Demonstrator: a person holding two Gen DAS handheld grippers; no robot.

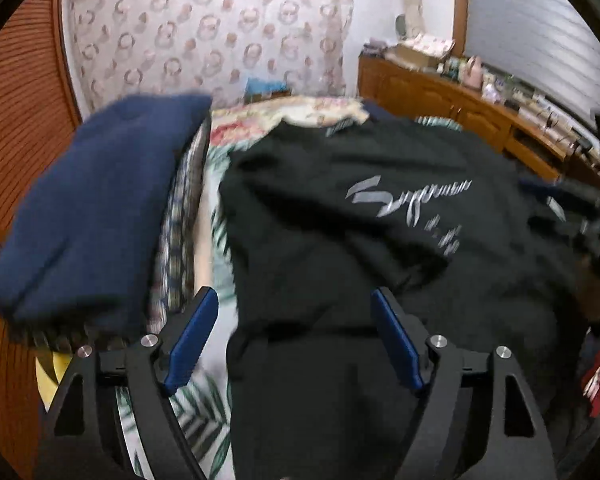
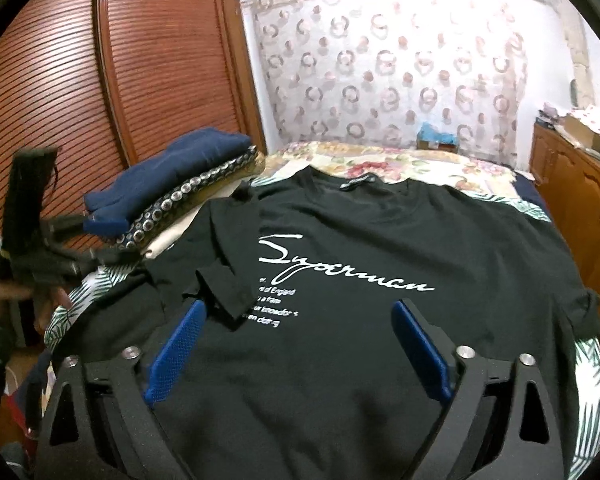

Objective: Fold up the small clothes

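My left gripper (image 1: 294, 336) and right gripper (image 2: 298, 350) hover, jaws apart, over the black T-shirt (image 2: 380, 240); its hem is cut off, left view blurred.

I saw a reddish-brown louvred wooden wardrobe door (image 2: 80, 72), a ring-patterned pink-and-white curtain (image 2: 388, 68) beyond the bed's far edge, and a cluttered brown wooden sideboard (image 1: 452, 100) along its right side.

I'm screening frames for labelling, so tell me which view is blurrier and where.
Left wrist: motion-smeared, the black T-shirt print unreadable, navy folded pile soft-edged. Right wrist: sharper, script legible, though the left gripper at the edge is streaked.
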